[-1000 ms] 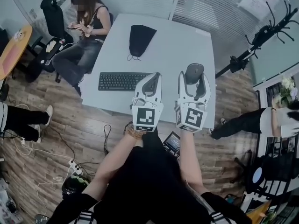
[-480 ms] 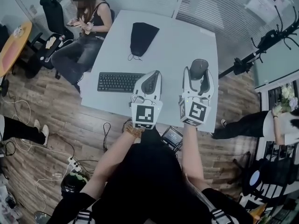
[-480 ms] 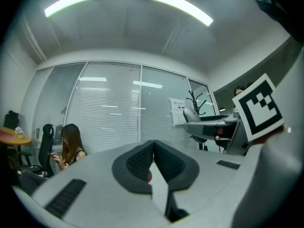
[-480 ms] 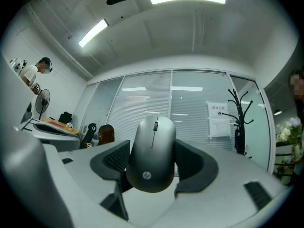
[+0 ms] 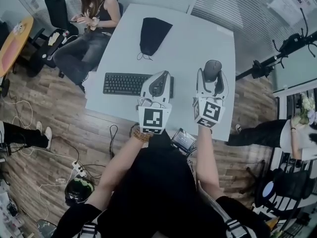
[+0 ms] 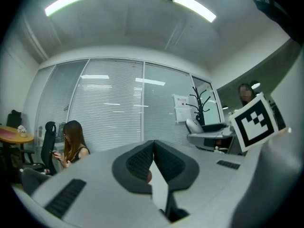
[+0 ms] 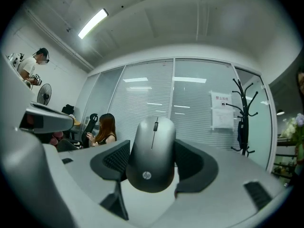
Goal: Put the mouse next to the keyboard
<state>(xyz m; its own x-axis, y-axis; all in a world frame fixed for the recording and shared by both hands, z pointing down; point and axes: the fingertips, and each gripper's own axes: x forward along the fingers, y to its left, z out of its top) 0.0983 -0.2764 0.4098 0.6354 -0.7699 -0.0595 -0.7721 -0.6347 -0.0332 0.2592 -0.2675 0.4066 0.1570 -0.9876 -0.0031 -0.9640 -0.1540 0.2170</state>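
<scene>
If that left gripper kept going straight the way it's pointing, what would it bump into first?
Probably nothing close: the left gripper, jaws shut, aims level at the white slatted blinds across the room. The black cloth bag likely lies below its line.

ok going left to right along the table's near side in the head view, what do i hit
flat black keyboard → left gripper, jaws shut, over the keyboard's right end → rounded dark grey mouse clamped in the right gripper

grey mouse (image 7: 152,151), black keyboard (image 5: 124,84), white table (image 5: 198,38), black bag (image 5: 153,33)
</scene>
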